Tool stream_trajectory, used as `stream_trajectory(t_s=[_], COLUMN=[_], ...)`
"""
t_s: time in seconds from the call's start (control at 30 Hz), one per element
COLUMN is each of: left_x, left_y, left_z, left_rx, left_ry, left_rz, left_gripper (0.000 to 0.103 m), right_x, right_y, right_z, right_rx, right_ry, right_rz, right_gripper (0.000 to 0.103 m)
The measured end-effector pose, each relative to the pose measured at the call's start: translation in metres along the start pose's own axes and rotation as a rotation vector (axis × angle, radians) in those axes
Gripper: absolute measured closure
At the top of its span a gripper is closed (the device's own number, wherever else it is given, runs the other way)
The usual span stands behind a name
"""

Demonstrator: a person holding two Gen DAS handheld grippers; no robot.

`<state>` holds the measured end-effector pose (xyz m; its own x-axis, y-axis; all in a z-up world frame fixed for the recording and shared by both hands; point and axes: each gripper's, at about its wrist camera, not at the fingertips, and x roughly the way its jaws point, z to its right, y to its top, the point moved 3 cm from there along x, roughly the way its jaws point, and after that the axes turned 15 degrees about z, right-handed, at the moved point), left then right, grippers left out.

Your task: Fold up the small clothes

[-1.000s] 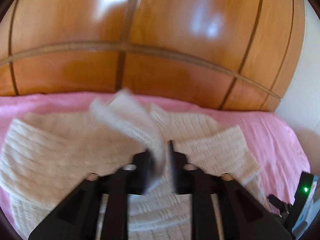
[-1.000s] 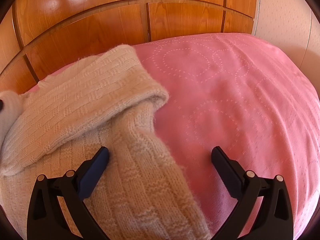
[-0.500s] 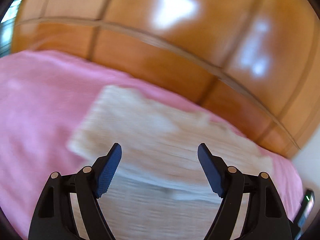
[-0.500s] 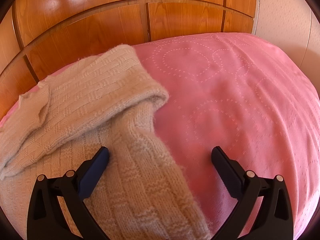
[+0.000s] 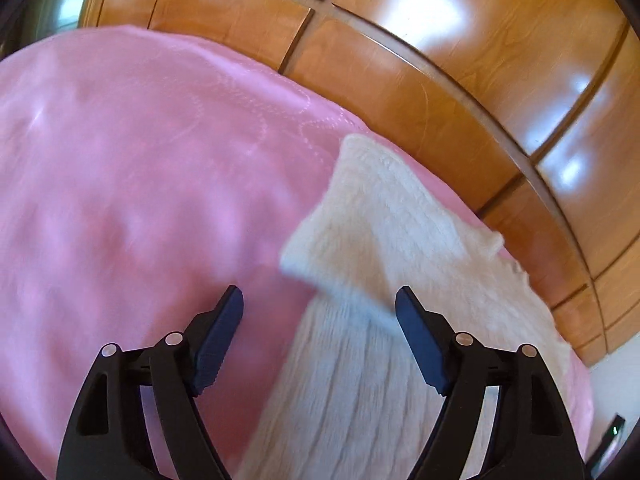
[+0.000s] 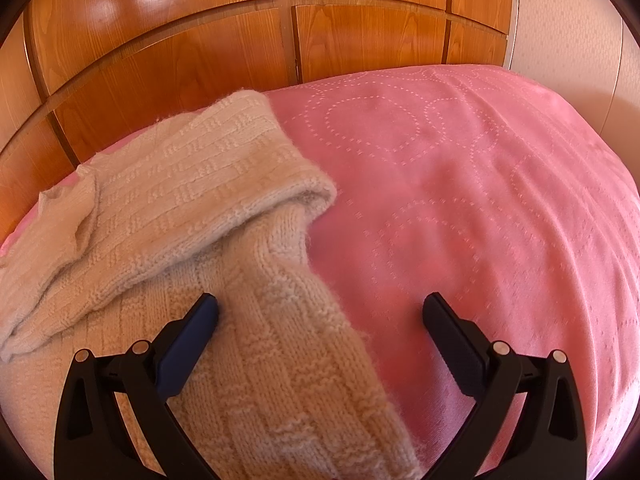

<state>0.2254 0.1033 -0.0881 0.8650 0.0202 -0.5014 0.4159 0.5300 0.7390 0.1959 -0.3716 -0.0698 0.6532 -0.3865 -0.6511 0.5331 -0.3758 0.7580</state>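
Observation:
A cream knitted sweater (image 6: 192, 208) lies on the pink bedspread (image 6: 460, 184) with both sleeves folded in across its body. In the left wrist view the sweater (image 5: 400, 240) shows its left edge and a folded sleeve. My left gripper (image 5: 319, 300) is open and empty, hovering over the sweater's left edge. My right gripper (image 6: 320, 308) is open and empty, straddling the sweater's right edge, its left fingertip (image 6: 204, 312) over the knit.
A glossy wooden headboard (image 6: 180, 40) runs along the far side of the bed and also shows in the left wrist view (image 5: 460, 60). A pale wall (image 6: 568, 20) stands at the right. Pink bedspread (image 5: 140, 180) stretches left of the sweater.
My left gripper let go of the sleeve it held, opened, and swung left to the sweater's left edge. The sleeve now lies across the body. The right gripper has not moved.

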Motion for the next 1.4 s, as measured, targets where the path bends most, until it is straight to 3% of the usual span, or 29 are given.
stream_trajectory(t_s=[0.5,0.87,1.0,1.13,1.4], left_x=[-0.096,-0.125,-0.129,-0.132,-0.144], left_y=[-0.049,-0.07,-0.072,-0.074,-0.074], left_z=[-0.011,-0.013,-0.015,-0.015,-0.023], left_rx=[0.147,0.349,0.371,0.396,0.39], left_ry=[-0.076,-0.085,-0.09,-0.09,-0.154], left_rz=[-0.047,-0.047,-0.043,-0.044,-0.055], left_gripper=[0.02,0.009,0.004,0.004,0.004], right_x=[-0.002,-0.009,-0.013,-0.018,-0.044], right_y=[0.001,0.001,0.001,0.001,-0.006], right_z=[0.001,0.012,0.019,0.041,0.065], right_rx=[0.007,0.098,0.141,0.289,0.29], right_ry=[0.007,0.119,0.212,0.355,0.567], right_rz=[0.003,-0.022,-0.024,-0.019,-0.096], right_gripper=[0.002,0.002,0.002,0.002,0.002])
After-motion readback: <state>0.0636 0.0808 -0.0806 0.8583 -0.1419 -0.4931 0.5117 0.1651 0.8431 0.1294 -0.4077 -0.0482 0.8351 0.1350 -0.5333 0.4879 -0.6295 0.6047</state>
